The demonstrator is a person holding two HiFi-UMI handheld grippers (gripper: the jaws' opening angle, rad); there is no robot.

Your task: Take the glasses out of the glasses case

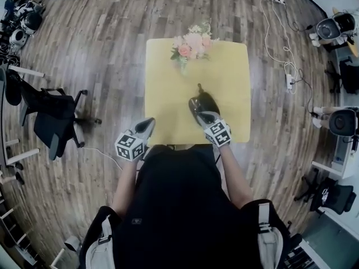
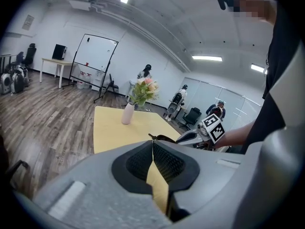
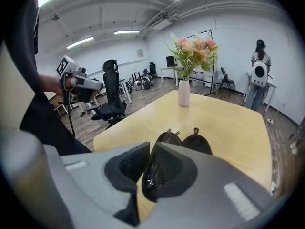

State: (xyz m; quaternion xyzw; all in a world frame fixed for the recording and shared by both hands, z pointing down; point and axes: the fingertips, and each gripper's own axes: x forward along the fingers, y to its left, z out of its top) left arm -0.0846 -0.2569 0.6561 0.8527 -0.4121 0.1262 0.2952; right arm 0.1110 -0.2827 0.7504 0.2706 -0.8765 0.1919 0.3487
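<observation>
A black glasses case (image 1: 203,102) lies open on the yellow table (image 1: 168,88), its two halves side by side (image 3: 198,144). My right gripper (image 1: 204,115) reaches into the near half. Its jaws (image 3: 151,149) are shut on the glasses (image 3: 150,175), whose thin dark frame shows between the pads, with the temple ends sticking up past the tips. My left gripper (image 1: 148,122) hovers at the table's front left edge, apart from the case. It (image 2: 153,147) is shut with nothing in it, and only a sliver of table shows between the pads.
A white vase of pink flowers (image 1: 189,46) stands at the table's far edge, beyond the case. A black office chair (image 1: 53,114) is on the wooden floor to the left. Cables and a power strip (image 1: 289,82) lie to the right. People stand far off in the room.
</observation>
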